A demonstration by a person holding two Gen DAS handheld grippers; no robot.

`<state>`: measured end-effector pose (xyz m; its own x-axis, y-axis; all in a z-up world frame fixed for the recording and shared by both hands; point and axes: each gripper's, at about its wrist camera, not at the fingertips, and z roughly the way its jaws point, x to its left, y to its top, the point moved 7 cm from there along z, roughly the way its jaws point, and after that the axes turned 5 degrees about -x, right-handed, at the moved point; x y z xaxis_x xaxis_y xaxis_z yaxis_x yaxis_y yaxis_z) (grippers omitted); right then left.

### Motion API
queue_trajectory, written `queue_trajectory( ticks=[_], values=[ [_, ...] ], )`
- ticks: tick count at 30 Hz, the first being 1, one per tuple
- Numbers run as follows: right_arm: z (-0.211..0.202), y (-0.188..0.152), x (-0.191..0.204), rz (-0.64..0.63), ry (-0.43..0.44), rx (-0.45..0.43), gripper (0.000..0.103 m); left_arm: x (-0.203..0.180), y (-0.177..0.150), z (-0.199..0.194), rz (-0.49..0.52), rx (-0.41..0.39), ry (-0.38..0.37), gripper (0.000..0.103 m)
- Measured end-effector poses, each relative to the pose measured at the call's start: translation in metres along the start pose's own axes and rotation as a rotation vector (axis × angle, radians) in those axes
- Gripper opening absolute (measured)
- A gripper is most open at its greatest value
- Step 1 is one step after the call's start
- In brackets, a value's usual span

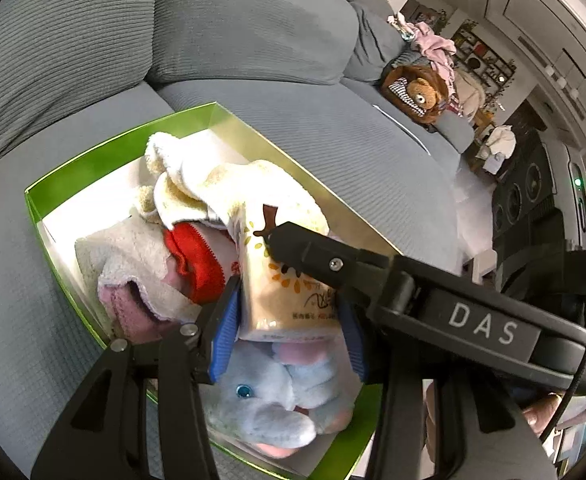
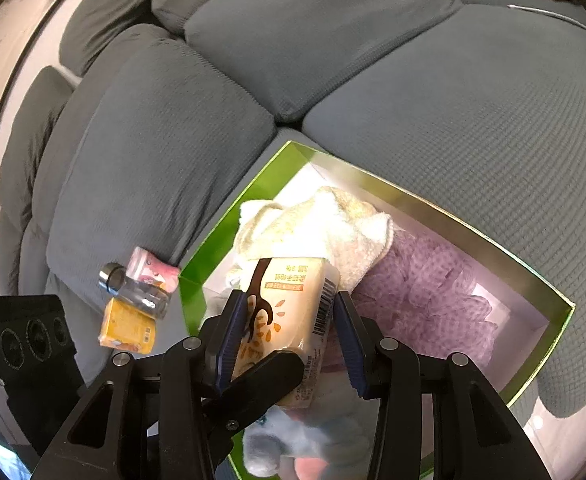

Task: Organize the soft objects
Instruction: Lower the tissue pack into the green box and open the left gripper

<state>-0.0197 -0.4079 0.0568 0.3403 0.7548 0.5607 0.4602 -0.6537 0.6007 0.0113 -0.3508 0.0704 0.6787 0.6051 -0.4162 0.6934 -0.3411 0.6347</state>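
Note:
A cream tissue pack (image 1: 285,292) with a brown tree print hangs over the green box (image 1: 93,148) on the grey sofa. My left gripper (image 1: 289,312) is shut on it, blue pads pressing both sides. My right gripper (image 2: 289,308) grips the same tissue pack (image 2: 293,308) from another side; one of its black fingers (image 1: 325,260) crosses the left wrist view. Inside the box lie a cream towel (image 1: 213,188), a red cloth (image 1: 193,260), a pink-lined towel (image 1: 133,280), a blue plush elephant (image 1: 269,404) and a purple mesh puff (image 2: 433,292).
On the sofa left of the green box (image 2: 253,196) lie a small clear bottle (image 2: 141,288), a pink pack (image 2: 153,268) and a yellow pack (image 2: 129,328). A teddy bear (image 1: 421,96) sits on a brown cushion farther along the sofa. A black speaker (image 2: 29,344) stands beside the sofa.

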Motion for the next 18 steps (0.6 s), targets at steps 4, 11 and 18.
queue_trajectory(
  ticks=[4, 11, 18],
  values=[
    [0.002, 0.000, -0.006, 0.015, -0.030, 0.000, 0.046, 0.001, -0.002, 0.005, -0.010, 0.012, 0.021, 0.045],
    [0.005, 0.000, -0.015, 0.039, -0.060, -0.002, 0.046, 0.008, -0.003, 0.014, -0.040, 0.061, 0.028, 0.049],
    [0.008, -0.001, -0.022, 0.051, -0.094, 0.003, 0.046, 0.012, -0.007, 0.015, -0.071, 0.083, 0.023, 0.049]
  ],
)
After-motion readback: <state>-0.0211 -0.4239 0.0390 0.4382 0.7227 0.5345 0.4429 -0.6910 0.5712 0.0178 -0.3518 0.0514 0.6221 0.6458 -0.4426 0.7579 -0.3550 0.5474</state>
